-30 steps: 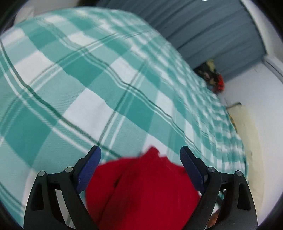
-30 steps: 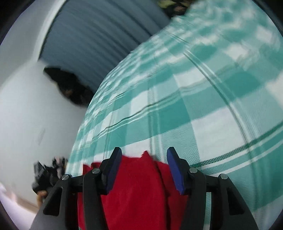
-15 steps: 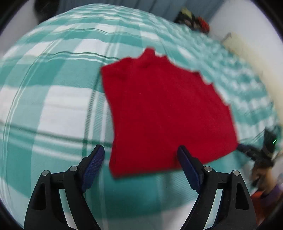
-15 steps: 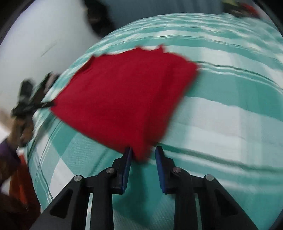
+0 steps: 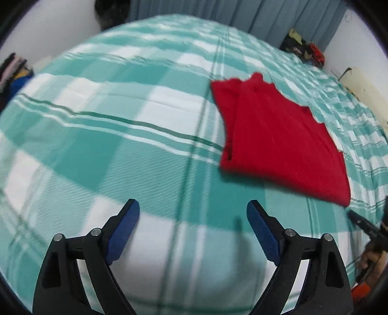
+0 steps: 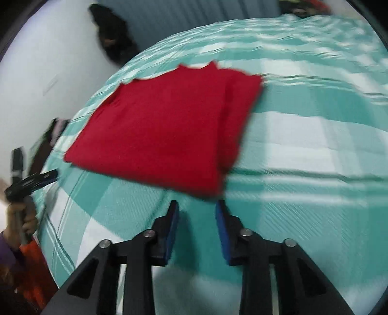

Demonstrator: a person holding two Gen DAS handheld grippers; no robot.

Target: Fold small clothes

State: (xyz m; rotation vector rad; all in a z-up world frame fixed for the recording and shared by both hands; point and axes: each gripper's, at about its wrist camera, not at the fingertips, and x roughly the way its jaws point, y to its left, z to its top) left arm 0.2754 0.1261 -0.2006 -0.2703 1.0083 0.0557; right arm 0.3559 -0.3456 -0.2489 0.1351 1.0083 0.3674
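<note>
A red garment (image 5: 278, 138) lies folded flat on the teal-and-white checked bedspread (image 5: 109, 135). In the left wrist view it sits up and to the right of my left gripper (image 5: 192, 213), which is open, empty and well short of it. In the right wrist view the red garment (image 6: 169, 128) lies just beyond my right gripper (image 6: 197, 206), whose blue pads stand slightly apart with nothing between them, close to the garment's near edge.
Grey curtains (image 5: 254, 14) hang behind the bed. A pile of dark and coloured clothes (image 5: 303, 49) sits at the far right corner. More clothes (image 5: 13, 70) lie at the left edge. The other gripper and the hand holding it (image 6: 24, 191) show at the left of the right wrist view.
Both grippers have let go of the red garment and pulled back from it. The garment now lies flat on the bed. The right gripper has opened a little wider.
</note>
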